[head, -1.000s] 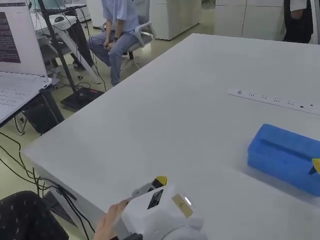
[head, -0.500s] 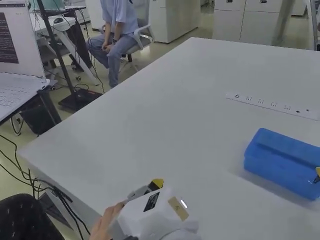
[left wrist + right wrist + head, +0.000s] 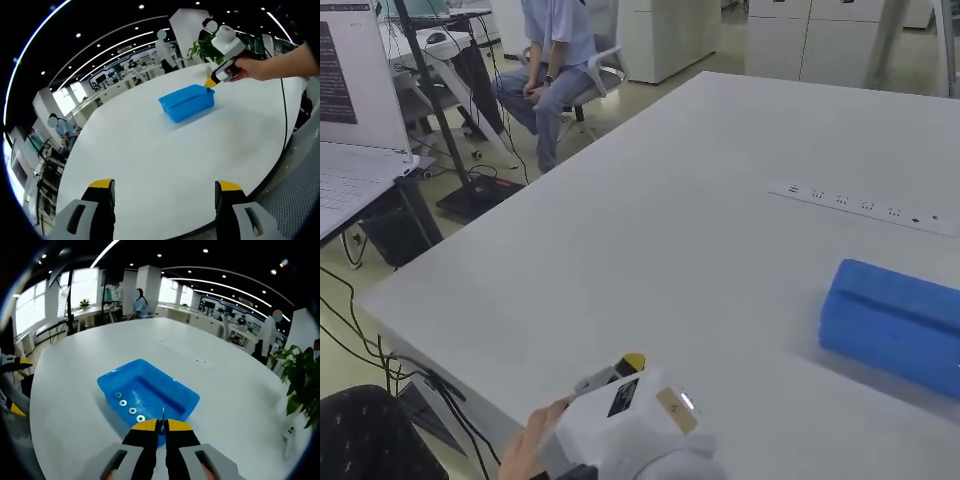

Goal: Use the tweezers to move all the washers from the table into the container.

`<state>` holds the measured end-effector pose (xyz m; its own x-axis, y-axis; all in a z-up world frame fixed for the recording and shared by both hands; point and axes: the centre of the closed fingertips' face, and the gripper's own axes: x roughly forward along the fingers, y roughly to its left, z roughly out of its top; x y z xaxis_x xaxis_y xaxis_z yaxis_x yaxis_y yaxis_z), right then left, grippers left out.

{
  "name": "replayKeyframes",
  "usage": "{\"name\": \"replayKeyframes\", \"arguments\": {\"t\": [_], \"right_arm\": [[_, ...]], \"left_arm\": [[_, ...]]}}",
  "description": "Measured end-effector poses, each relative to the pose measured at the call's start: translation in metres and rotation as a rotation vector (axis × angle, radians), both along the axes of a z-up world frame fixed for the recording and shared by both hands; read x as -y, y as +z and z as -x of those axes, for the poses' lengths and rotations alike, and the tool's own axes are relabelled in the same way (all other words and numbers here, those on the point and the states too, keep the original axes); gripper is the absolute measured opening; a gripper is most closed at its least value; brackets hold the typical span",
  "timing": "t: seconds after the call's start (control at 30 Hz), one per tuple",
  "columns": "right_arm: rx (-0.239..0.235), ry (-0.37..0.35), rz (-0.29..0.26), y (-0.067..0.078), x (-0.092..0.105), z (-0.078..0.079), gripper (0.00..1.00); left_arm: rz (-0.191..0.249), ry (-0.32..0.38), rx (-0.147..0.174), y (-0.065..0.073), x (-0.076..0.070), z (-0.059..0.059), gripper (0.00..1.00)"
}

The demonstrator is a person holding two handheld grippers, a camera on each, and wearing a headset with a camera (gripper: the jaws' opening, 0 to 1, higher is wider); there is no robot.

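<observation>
The blue container (image 3: pixel 167 376) lies on the white table (image 3: pixel 700 230), with several washers (image 3: pixel 129 405) in a row on its floor. My right gripper (image 3: pixel 161 426) is shut on the tweezers (image 3: pixel 163 415), whose thin tip points down over the container's near wall. The left gripper view shows the right gripper (image 3: pixel 210 82) in a hand at the far end of the container (image 3: pixel 187 102). My left gripper (image 3: pixel 165 195) is open with nothing between its jaws, near the table's front edge. In the head view the left gripper (image 3: pixel 633 362) is low in the picture, far left of the container (image 3: pixel 890 325).
A white power strip (image 3: pixel 865 208) lies on the table beyond the container. A person sits on a chair (image 3: pixel 555 60) off the table's far left, beside a laptop (image 3: pixel 350 120) and stands with cables. A green plant (image 3: pixel 297 375) is at the right.
The yellow tip of the right gripper, earlier at the container's right end in the head view, has left that view. The left gripper has stayed about where it was.
</observation>
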<state>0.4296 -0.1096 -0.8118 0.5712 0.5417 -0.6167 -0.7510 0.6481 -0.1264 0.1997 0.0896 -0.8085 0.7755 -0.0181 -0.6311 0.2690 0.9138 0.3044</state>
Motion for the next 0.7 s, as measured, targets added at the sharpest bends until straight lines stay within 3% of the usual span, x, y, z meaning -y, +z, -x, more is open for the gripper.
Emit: {"name": "replayKeyframes", "arguments": {"t": [0.2, 0.27, 0.37, 0.5, 0.7], "right_arm": [[0.0, -0.018, -0.031, 0.008, 0.004, -0.001, 0.01], [0.022, -0.017, -0.053, 0.023, 0.0, 0.004, 0.02], [0.106, 0.017, -0.065, 0.052, -0.006, 0.012, 0.02], [0.133, 0.063, -0.058, 0.068, -0.008, 0.029, 0.01], [0.118, 0.114, -0.021, 0.065, -0.006, 0.06, 0.01]], "left_arm": [[-0.001, -0.002, 0.0, 0.0, 0.0, 0.0, 0.84], [0.0, 0.0, 0.001, 0.0, 0.0, 0.0, 0.84], [0.001, 0.001, 0.003, 0.001, 0.0, 0.0, 0.83], [0.003, 0.004, 0.011, 0.002, -0.001, -0.001, 0.83], [0.015, 0.008, 0.032, 0.006, -0.001, -0.002, 0.83]]}}
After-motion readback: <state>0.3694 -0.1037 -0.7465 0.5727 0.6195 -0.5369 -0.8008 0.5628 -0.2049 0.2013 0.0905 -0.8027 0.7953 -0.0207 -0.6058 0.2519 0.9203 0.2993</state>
